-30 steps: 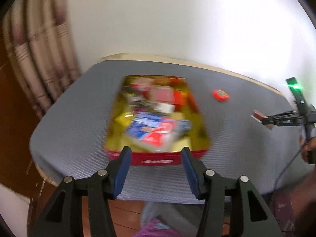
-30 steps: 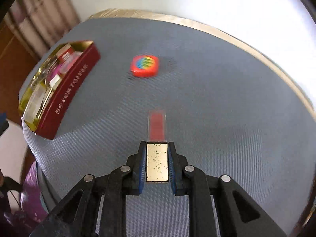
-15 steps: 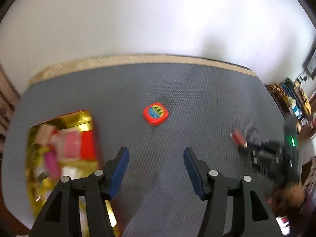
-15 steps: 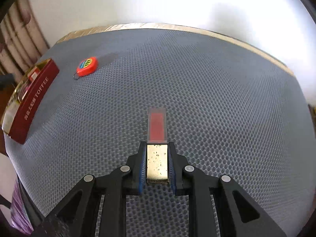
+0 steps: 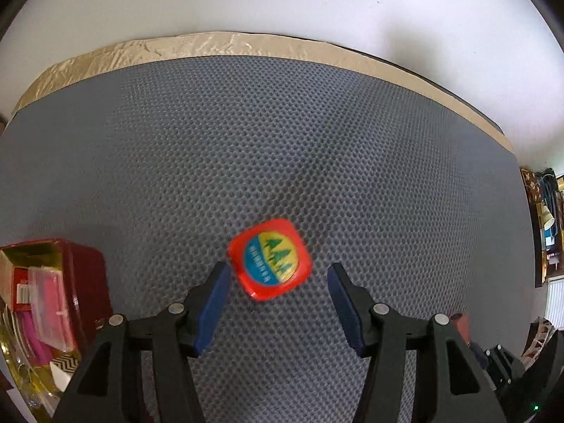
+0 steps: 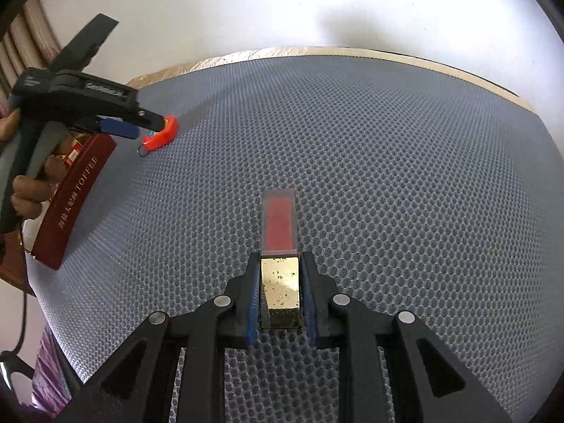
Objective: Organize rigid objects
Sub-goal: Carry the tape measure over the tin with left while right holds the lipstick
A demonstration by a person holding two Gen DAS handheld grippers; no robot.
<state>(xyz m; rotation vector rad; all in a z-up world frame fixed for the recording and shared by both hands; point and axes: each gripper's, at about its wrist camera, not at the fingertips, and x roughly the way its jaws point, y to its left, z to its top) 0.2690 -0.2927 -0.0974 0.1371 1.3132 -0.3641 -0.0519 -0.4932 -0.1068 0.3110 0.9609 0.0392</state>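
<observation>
A red tape measure (image 5: 269, 259) with a blue and yellow label lies on the grey mat, just ahead of and between the tips of my open left gripper (image 5: 278, 273). It also shows in the right wrist view (image 6: 160, 135), with the left gripper (image 6: 141, 125) over it. My right gripper (image 6: 280, 275) is shut on a lipstick (image 6: 280, 236) with a gold base and a clear cap over a red stick. It holds it a little above the mat.
A red toffee tin (image 6: 75, 192) full of small items stands at the mat's left edge and shows in the left wrist view (image 5: 84, 282). The grey mat (image 5: 282, 141) ends in a beige strip (image 5: 211, 46) against a white wall.
My left gripper has swung from the tin to the tape measure and closed in on it. My right gripper has kept hold of the lipstick and turned slightly right.
</observation>
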